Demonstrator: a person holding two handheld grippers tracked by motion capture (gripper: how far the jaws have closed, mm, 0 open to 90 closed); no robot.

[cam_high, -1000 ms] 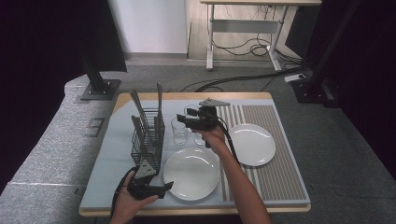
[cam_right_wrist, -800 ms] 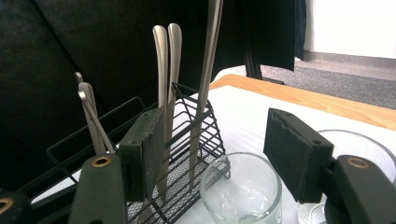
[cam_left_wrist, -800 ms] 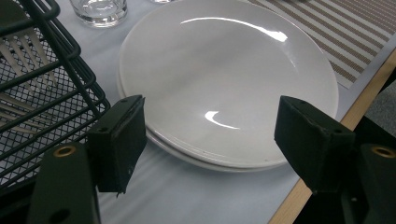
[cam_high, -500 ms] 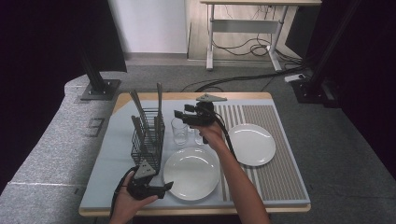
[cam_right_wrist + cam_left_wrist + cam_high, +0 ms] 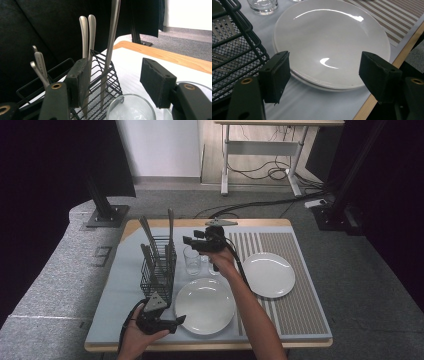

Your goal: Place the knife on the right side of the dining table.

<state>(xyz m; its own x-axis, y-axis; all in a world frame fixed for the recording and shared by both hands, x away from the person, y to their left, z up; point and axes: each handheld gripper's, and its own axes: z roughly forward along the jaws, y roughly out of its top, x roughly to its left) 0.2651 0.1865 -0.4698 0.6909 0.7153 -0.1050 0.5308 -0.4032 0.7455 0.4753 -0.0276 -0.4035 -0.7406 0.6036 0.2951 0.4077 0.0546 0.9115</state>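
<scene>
Between the parted, empty fingers of the right gripper (image 5: 115, 82) rise long steel cutlery handles (image 5: 87, 37) (rounded, shiny) from a black wire caddy (image 5: 157, 265) beside a clear glass (image 5: 192, 260). Near the bench's front edge, the left gripper (image 5: 324, 72) gapes before a white plate (image 5: 332, 42).

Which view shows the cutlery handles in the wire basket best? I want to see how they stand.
The right gripper view: the cutlery handles rise upright from the wire basket, close and sharp between open jaws. The high view shows them small but whole. The left gripper view catches fork tines behind the mesh.
</scene>
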